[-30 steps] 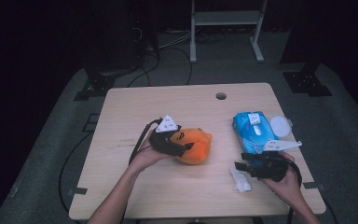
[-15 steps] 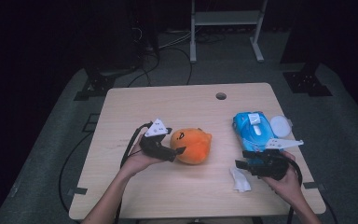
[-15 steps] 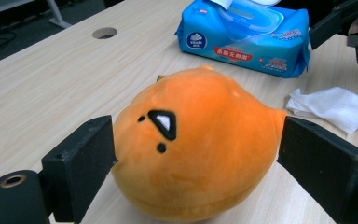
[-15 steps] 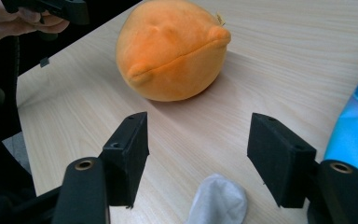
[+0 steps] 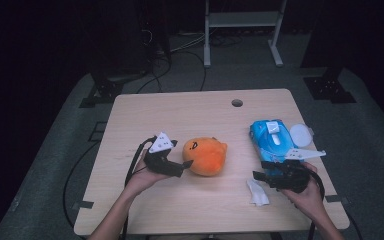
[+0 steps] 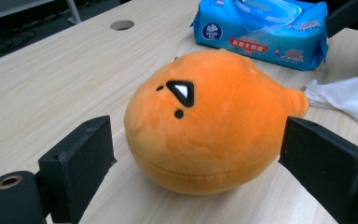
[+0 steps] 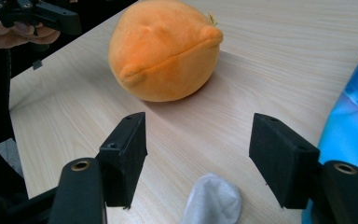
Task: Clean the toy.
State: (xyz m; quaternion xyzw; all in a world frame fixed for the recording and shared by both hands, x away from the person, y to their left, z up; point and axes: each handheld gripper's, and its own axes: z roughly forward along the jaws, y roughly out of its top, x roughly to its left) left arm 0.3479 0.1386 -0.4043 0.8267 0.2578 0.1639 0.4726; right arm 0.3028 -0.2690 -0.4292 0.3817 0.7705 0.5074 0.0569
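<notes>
Change since a second ago: my left gripper (image 5: 184,166) has drawn back off the orange plush toy (image 5: 206,155) toward the table's left side, and its jaws have just been opening; they now stand spread with the toy in front of them, pads clear of it on both sides. My right gripper (image 5: 260,176) has kept its place, jaws also opening a little, spread with nothing pinched. Item: plush toy, rounded, lying near the middle of the wooden table (image 5: 180,115), between the two grippers. Its long axis runs roughly left to right across the table; the face with the black triangular eye (image 6: 181,91) sits toward the left gripper, the small pointed nub (image 6: 299,100) toward the right side. Item: blue wipes pack (image 5: 272,140), at the right of the table, well apart from the toy, lid open. Item: crumpled white tissue (image 5: 257,192), just in front of the right gripper. The left gripper view gives the toy's face markings and the pack's printed label; the right gripper view gives the toy's seam (image 7: 168,63) and plain back, with the tissue (image 7: 212,200) low between its own jaws; the high view gives the whole layout.
</notes>
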